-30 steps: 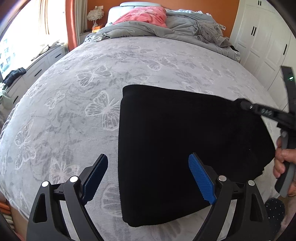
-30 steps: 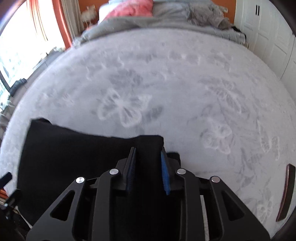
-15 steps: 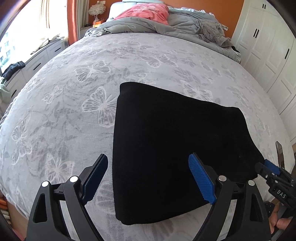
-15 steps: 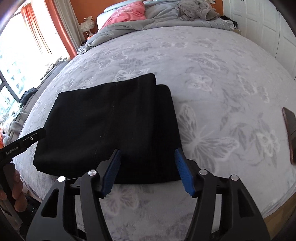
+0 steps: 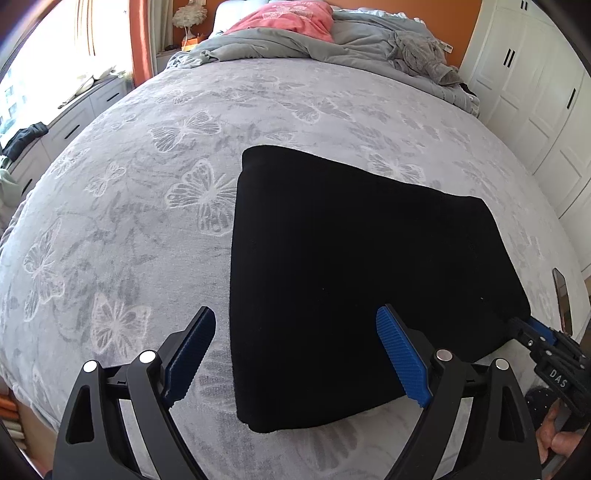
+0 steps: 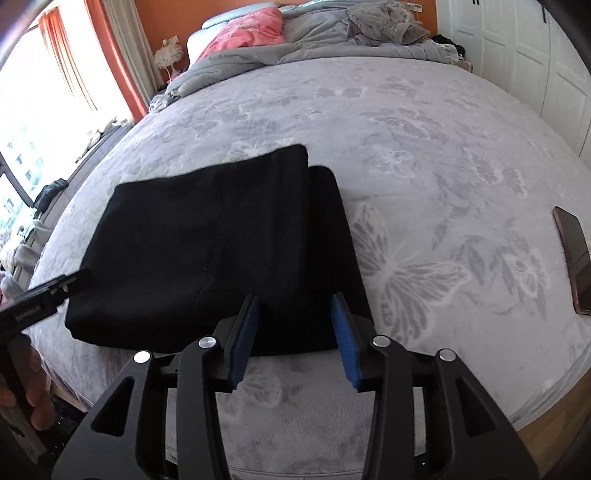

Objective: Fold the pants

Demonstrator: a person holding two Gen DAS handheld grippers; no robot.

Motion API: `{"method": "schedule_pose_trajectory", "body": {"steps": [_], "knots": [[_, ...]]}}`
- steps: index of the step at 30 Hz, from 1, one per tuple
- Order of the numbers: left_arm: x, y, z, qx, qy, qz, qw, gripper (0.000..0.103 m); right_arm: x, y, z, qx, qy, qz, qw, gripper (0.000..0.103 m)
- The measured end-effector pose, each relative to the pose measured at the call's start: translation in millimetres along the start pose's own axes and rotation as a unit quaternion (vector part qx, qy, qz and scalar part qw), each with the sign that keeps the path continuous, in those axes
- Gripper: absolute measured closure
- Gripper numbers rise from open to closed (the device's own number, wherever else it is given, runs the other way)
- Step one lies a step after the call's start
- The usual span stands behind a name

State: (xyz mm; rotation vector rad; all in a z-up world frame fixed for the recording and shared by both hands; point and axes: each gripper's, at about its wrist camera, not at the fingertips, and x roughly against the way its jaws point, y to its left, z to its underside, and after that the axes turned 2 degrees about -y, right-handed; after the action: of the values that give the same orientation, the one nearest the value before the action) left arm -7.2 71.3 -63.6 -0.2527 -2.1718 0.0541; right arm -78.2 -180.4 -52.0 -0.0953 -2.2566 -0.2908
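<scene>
The black pants (image 5: 354, 266) lie folded into a flat block on the grey butterfly bedspread (image 5: 147, 177), near the bed's front edge. In the right wrist view the pants (image 6: 221, 240) show an upper layer lying over a wider lower one. My left gripper (image 5: 295, 332) is open and empty, held above the pants' near left edge. My right gripper (image 6: 295, 317) is open and empty at the pants' near right corner; it also shows at the far right of the left wrist view (image 5: 532, 332).
A phone (image 6: 572, 258) lies on the bedspread to the right of the pants. A grey duvet (image 5: 295, 44) and a pink pillow (image 5: 291, 18) are heaped at the head of the bed. White wardrobes (image 5: 535, 92) stand to the right, drawers under the window to the left.
My right gripper let go of the pants' edge, opened and drew back to the near right corner. The pants settled flat. My left gripper stayed open and barely moved.
</scene>
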Motion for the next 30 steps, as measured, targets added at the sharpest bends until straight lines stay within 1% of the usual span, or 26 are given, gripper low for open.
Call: {"method": "schedule_pose_trajectory", "body": {"steps": [1,3,4,5,7,10,13,16,18,20,21,22,23,25,26,27,28,29,30], "knots": [[0.9,-1.1,0.7,-0.004,-0.002,-0.002,1.0000,0.017,4.0,1.6,-3.5,0.001,-0.003,-0.004,1.000,0.060],[2.5,-2.8,1.0,-0.011,-0.006,-0.003,0.9999,0.017,11.9,5.7,-8.6,0.013,-0.016,0.009,1.000,0.059],[3.6,-3.4,1.3,-0.011,-0.007,-0.004,0.9999,0.017,16.6,8.6,-9.4,0.021,-0.026,0.020,0.999,0.056],[4.4,-4.3,1.4,-0.012,-0.009,-0.004,0.9999,0.017,18.9,10.5,-9.7,0.027,-0.031,0.025,0.999,0.051],[7.0,-5.8,0.8,-0.016,-0.014,-0.007,0.9997,0.017,23.0,13.1,-9.2,0.031,-0.038,0.029,0.998,0.046],[9.4,-6.8,1.0,-0.019,-0.021,-0.012,0.9995,0.017,23.1,15.7,-8.9,0.038,-0.039,0.036,0.998,0.046],[8.2,-6.9,2.3,-0.019,-0.016,-0.011,0.9996,0.017,21.9,14.6,-9.5,0.037,-0.036,0.033,0.998,0.045],[5.6,-8.2,3.6,-0.023,-0.011,-0.016,0.9995,0.017,19.8,10.1,-13.2,0.029,-0.033,0.034,0.998,0.041],[4.7,-6.5,3.5,-0.017,-0.004,0.002,0.9999,0.017,18.3,5.7,-16.1,0.022,-0.033,0.026,0.999,0.038],[0.6,2.6,1.1,0.013,0.019,0.056,0.9982,0.017,11.5,-3.9,-20.0,0.008,-0.024,0.008,1.000,0.022],[-3.1,8.7,0.0,0.033,0.032,0.075,0.9961,0.017,4.4,-9.6,-21.5,0.000,-0.013,0.000,1.000,0.020],[-6.6,16.4,-1.3,0.056,0.039,0.084,0.9941,0.017,-3.9,-14.4,-22.4,-0.006,0.001,-0.006,1.000,0.020],[-9.3,22.6,-1.8,0.073,0.042,0.090,0.9924,0.017,-11.3,-18.1,-23.4,-0.013,0.014,-0.014,1.000,0.020],[-19.3,32.2,-2.5,0.099,0.063,0.099,0.9882,0.017,-28.9,-27.1,-24.7,-0.035,0.037,-0.039,0.998,0.019],[-26.3,35.8,-1.7,0.111,0.080,0.111,0.9843,0.017,-37.3,-30.4,-24.3,-0.044,0.049,-0.045,0.997,0.019],[-35.1,39.1,0.4,0.125,0.103,0.127,0.9787,0.017,-44.7,-32.6,-23.7,-0.052,0.059,-0.051,0.996,0.019],[-47.4,42.4,4.2,0.144,0.131,0.146,0.9699,0.017,-52.8,-34.7,-22.0,-0.061,0.071,-0.063,0.994,0.017],[-56.8,45.1,7.7,0.160,0.146,0.153,0.9643,0.016,-61.0,-37.6,-19.6,-0.076,0.083,-0.083,0.990,0.013],[-57.0,44.9,7.2,0.161,0.136,0.156,0.9651,0.014,-66.3,-40.7,-17.3,-0.093,0.085,-0.097,0.987,0.012]]}}
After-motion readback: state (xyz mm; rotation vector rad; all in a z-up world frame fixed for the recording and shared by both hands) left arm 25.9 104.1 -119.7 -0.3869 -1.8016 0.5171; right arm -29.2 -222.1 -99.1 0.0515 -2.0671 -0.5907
